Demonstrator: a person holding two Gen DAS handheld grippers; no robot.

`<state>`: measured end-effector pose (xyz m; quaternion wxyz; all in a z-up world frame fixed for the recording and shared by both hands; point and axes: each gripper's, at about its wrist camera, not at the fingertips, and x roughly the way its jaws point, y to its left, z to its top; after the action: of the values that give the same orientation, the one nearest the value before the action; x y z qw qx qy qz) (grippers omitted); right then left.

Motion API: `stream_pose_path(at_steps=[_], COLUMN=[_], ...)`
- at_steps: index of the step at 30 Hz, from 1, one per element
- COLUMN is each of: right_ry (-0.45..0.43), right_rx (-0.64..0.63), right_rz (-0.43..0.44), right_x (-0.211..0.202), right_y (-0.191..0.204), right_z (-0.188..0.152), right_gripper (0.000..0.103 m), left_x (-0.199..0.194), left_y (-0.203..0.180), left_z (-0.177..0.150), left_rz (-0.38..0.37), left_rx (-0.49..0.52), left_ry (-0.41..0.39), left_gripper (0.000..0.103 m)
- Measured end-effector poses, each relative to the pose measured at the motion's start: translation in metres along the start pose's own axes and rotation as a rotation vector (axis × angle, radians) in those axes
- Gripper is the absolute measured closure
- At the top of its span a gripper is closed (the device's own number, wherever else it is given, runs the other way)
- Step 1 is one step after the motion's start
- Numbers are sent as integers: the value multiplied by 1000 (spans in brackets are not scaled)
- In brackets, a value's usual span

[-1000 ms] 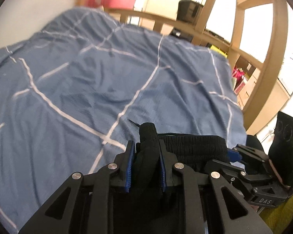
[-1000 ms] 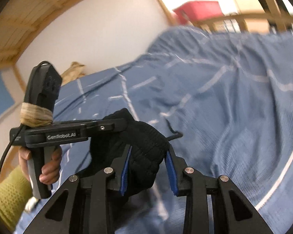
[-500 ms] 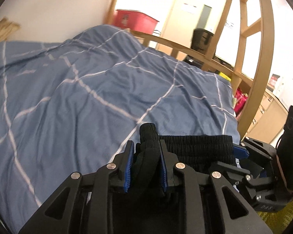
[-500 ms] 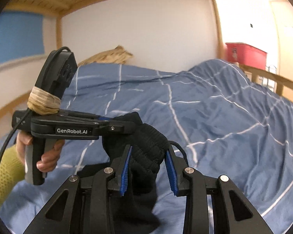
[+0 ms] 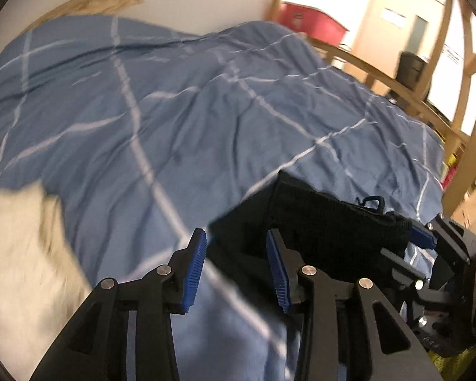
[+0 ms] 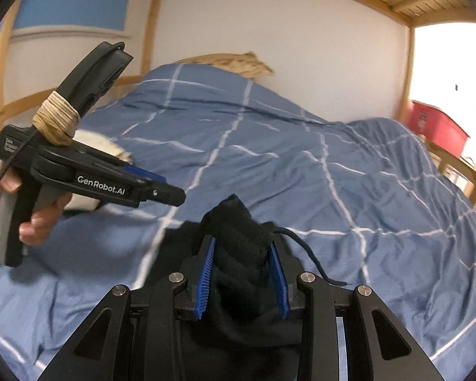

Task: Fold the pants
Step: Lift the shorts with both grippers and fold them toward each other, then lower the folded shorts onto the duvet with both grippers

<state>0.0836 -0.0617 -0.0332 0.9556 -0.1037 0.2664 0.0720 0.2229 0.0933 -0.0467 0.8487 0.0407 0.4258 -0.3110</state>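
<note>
The black pants [image 5: 317,222] hang by their ribbed waistband over the blue checked duvet [image 5: 174,111]. My left gripper [image 5: 236,266] is open and empty, just left of the waistband's free end. My right gripper [image 6: 242,270] is shut on the bunched waistband of the pants [image 6: 238,244], with a black drawstring [image 6: 311,260] trailing to the right. The right gripper also shows at the right edge of the left wrist view [image 5: 428,241], holding the waistband's far end. The left gripper appears in the right wrist view [image 6: 161,190], held up to the left of the pants.
A white cloth or pillow [image 5: 19,238] lies on the duvet at the left. A tan pillow [image 6: 231,62] lies against the white wall. A wooden bed rail [image 5: 396,89] runs along the far right, with a red bin [image 5: 311,25] beyond it.
My left gripper has opened and let go of the waistband, then swung left. My right gripper keeps its hold on the pants.
</note>
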Motion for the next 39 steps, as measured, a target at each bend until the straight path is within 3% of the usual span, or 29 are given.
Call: stream_pose_path(at_steps=[4,8,14,17,21,27,32,33,34,36,39], right_ry=[40,66,81,49,10,57,56,57,58,59,64], right_rx=[-53,-84,-115,-86,1,161,226,231,232,234,254], right_rz=[79,154,240,207,112,72,54,55,57,61,83], right_x=[-1,-8,-22,-32,-38,-21,-13,-11,-9,-6,-6], right_y=[17,31,41,31,0,-48,-69,-70,-72,-74,-78], right_z=[-14,-26,-37,-37,-32,-28,-31,-31,-31,-33,-36], right_gripper=[68,58,52,52,52,52,52,52,52,52,52], left_x=[-12,-25,-37,-34,-20,14,35,40,43,43,25], left_y=[-6,-18,-40,-49,-53,-49,-45,-44,-44,-45,-50], left_z=[-22,-37,-38,-33,-24,-15,-13,-14,-15,-15,-15], left_rz=[41,77,96,61,-49,-98,-83,-90,-100,-102,-82], left_rx=[-16,-9,40,21,-72,-196,-254,-269,-278,-289,-279], left_ry=[8,9,-11,-7,5,69,134,151,165,167,99], left_gripper=[63,60,60,60,60,63,63,68,84,88,88])
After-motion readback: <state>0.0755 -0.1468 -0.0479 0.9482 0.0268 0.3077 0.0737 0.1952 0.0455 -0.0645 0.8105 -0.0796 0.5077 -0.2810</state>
